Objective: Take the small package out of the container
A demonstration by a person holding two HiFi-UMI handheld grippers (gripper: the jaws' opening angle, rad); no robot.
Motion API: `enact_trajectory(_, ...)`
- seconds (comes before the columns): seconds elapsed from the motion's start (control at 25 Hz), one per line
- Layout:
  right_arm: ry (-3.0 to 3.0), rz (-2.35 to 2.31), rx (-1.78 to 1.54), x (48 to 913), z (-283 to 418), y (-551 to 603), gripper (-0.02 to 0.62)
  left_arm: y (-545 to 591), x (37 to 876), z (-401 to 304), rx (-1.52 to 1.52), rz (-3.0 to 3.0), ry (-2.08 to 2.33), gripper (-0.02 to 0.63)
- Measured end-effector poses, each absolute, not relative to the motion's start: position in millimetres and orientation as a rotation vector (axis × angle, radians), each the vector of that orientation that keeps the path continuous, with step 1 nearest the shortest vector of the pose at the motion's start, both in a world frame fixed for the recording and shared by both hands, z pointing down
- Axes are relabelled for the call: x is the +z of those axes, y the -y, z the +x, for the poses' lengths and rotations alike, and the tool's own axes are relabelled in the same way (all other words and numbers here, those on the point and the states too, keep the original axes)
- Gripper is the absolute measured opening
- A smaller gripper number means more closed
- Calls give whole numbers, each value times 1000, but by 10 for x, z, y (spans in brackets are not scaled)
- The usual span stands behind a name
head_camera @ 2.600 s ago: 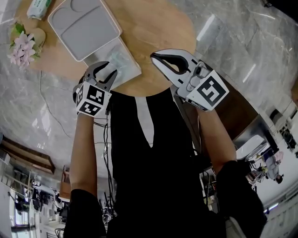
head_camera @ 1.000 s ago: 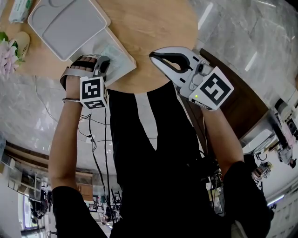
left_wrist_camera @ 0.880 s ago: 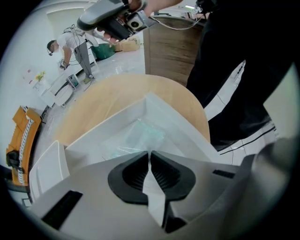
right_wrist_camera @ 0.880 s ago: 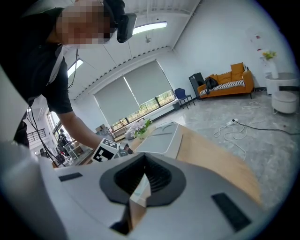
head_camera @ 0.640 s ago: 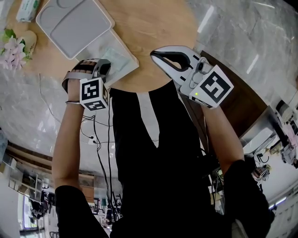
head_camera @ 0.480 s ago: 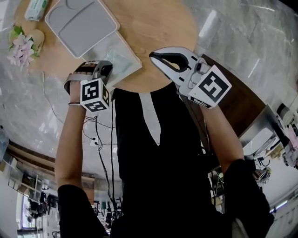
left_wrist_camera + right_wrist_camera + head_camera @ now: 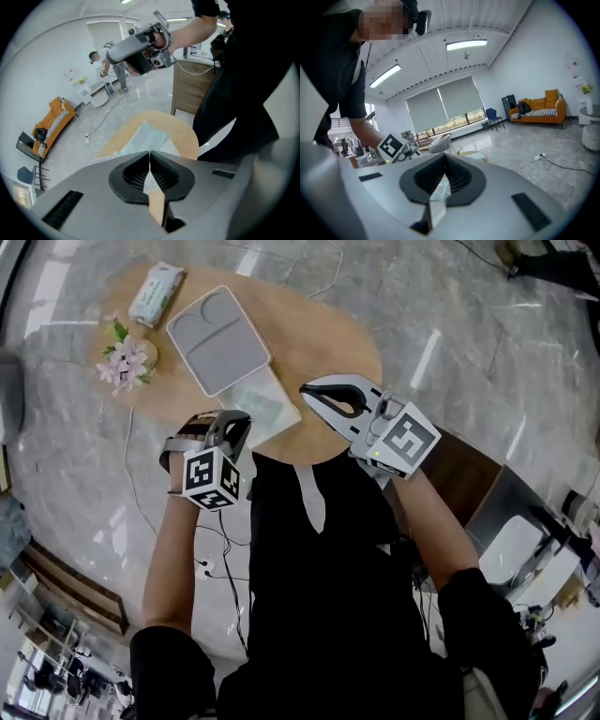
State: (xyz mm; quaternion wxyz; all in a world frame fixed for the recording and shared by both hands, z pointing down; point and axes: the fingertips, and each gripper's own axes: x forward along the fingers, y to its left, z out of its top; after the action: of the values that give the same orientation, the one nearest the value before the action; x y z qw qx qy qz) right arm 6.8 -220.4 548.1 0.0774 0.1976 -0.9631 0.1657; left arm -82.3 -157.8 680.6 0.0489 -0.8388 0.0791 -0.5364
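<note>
We are thinking the job is not done yet. The package [image 7: 267,409] is lying in the clear container [image 7: 287,421] on the tabletop [image 7: 319,343], just beside the grey tray [image 7: 217,340], and nothing is touching it. Our left gripper [image 7: 228,427] is hanging above the tabletop edge near the container, its jaws pressed together with nothing between them. Our right gripper [image 7: 307,391] is hanging on the other side, jaws pressed together too, and we are seeing nothing held in it. We are guessing it is all left to do: opening, going down, pinching the package, lifting it out.
</note>
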Motion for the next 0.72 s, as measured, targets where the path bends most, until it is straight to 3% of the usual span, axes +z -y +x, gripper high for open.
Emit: enact_trajectory(0.72,3086,647,-123,2628,184,2161,12,1986,3728,-872,-1009,-2741,-869,20)
